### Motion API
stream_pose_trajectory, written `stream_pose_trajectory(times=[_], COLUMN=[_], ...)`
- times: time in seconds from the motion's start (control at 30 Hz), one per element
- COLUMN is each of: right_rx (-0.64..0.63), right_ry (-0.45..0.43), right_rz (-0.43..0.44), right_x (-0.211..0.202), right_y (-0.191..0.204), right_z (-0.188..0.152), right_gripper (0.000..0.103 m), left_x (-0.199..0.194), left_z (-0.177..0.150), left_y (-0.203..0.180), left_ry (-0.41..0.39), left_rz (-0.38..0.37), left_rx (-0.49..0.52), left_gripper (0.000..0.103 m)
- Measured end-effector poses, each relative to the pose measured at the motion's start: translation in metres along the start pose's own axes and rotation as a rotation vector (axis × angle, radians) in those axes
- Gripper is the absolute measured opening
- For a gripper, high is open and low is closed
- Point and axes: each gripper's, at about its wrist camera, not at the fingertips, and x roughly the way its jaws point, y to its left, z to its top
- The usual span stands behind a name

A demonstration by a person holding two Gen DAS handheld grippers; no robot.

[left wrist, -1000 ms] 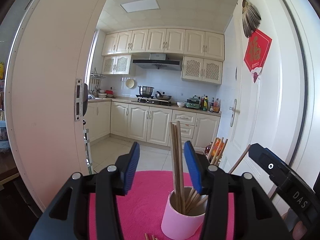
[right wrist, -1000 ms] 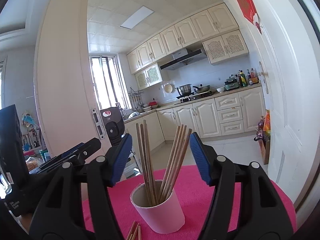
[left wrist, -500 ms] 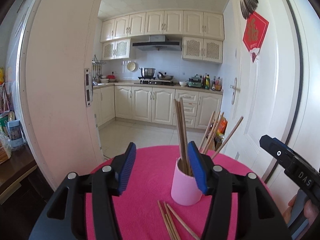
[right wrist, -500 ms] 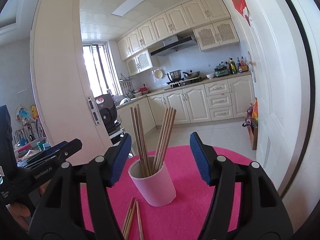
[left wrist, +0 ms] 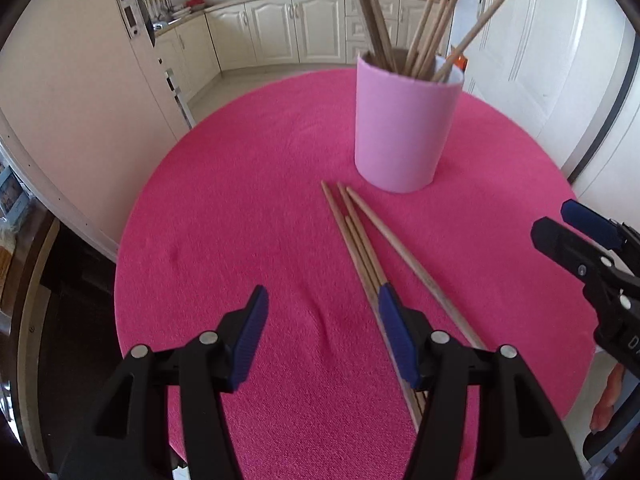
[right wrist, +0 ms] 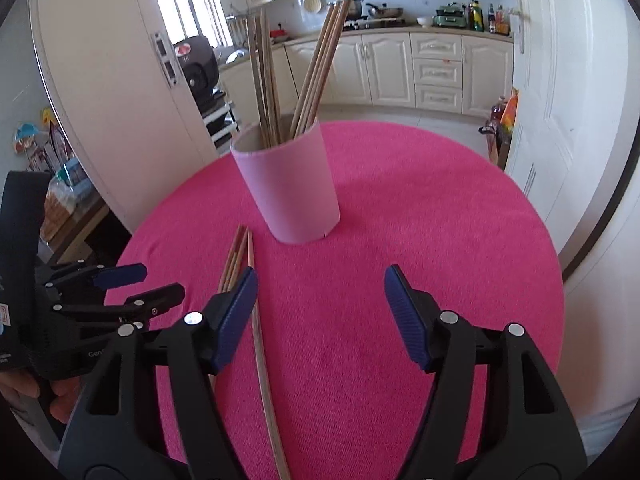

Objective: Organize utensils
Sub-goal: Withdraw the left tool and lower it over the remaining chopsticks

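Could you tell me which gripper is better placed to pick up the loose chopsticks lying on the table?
Probably the left gripper: open, with the chopsticks at its right finger. The right gripper is open over bare cloth.

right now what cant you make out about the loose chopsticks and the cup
- Loose chopsticks, left wrist view: near ends run under the left gripper's right finger; exact count unclear where they bunch.
- Same chopsticks, right wrist view: the right gripper's left finger covers the bundle; one stick is cut off by the bottom edge.
- Pink cup: its wall hides the lower ends of the standing chopsticks; tops cut off by the frame.
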Motion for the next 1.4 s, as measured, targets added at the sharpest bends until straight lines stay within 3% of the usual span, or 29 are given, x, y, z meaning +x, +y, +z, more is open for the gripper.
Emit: stream_pose_trajectory(times=[0.17,0.27,0.77,1.2,1.4], right_rx=[-0.009,-0.008,-0.004,-0.019,-0.029], right_ry=[0.04,0.042,0.081,0.106,0.122], right_rz=[-0.006,-0.005,-0.012,-0.019,-0.028], right_x=[0.0,-0.001,0.012,0.016,0.02], right_y=[0.003,0.001,-0.004,-0.004,-0.003], right_z=[-0.005,-0.004,-0.006,-0.007,-0.005], right_gripper=[0.067,0.068,0.069,0.069,0.069], left_x=[0.019,0.025,0.029,0.032,0.035], left_z=[-0.004,-0.003,0.007,0.007,0.001], left_y=[0.004,0.006,-0.007,-0.017,-0.013], left_ry=[0.097,0.114,0.116,0.085,0.131], left_rz=[0.009,0.019,-0.003,0.035,-0.001], left_rx=[-0.016,-0.022,-0.038,0.011,-0.006], left_gripper=[0.057,0.057,0.057,0.057,0.057])
